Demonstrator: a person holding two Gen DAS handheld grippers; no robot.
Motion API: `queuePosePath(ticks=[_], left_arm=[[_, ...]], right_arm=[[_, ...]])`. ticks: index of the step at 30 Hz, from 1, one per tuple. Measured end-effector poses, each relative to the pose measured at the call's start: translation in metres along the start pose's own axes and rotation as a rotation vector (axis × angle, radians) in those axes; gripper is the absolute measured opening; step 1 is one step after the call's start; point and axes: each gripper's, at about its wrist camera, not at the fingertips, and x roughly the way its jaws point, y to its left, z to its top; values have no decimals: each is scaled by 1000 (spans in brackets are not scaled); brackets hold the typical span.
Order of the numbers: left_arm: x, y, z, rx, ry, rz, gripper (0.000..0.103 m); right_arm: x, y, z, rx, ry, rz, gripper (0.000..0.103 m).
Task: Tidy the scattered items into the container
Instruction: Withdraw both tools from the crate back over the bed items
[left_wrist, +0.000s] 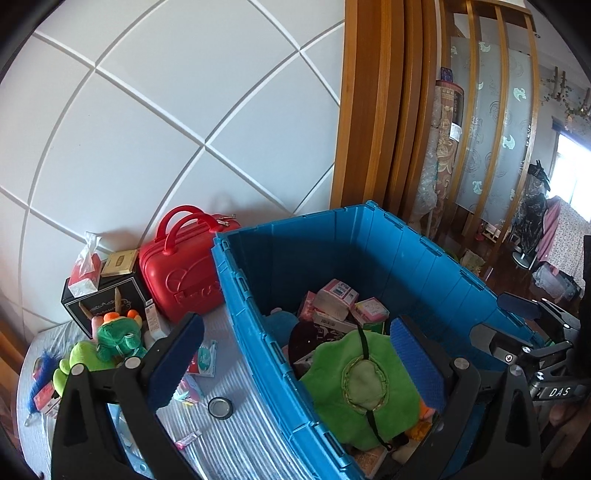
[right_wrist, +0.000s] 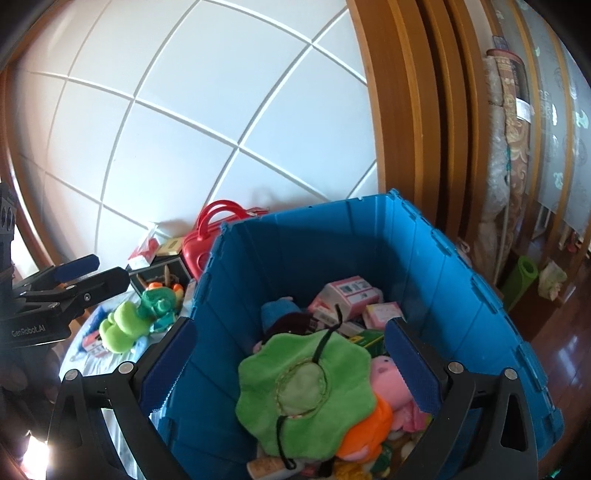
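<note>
Both grippers wide open, empty

The open top of the tall blue ribbed plastic crate (right_wrist: 424, 258) gives free passage from above, though a scalloped green plush hat with a black strap (right_wrist: 306, 391) covers the heaped toys and small boxes inside. Left of it, the grey mat (left_wrist: 255, 417) is crowded by a green plush frog (left_wrist: 110, 343), a red hard-shell handbag (left_wrist: 177, 273) and a black tape roll (left_wrist: 220, 408). The white panelled wall (left_wrist: 166, 129) closes off the far side.

White panelled wall (left_wrist: 166, 129), wooden slatted screen (left_wrist: 388, 110), glossy dark floor (right_wrist: 565, 354).
</note>
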Motion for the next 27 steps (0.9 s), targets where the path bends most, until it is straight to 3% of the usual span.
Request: queuePosePath(ticks=[27], left_arm=[[-87,160,-75,-105,8,111,103]], right_arm=[[16,173,-20,-99,38,97,103]])
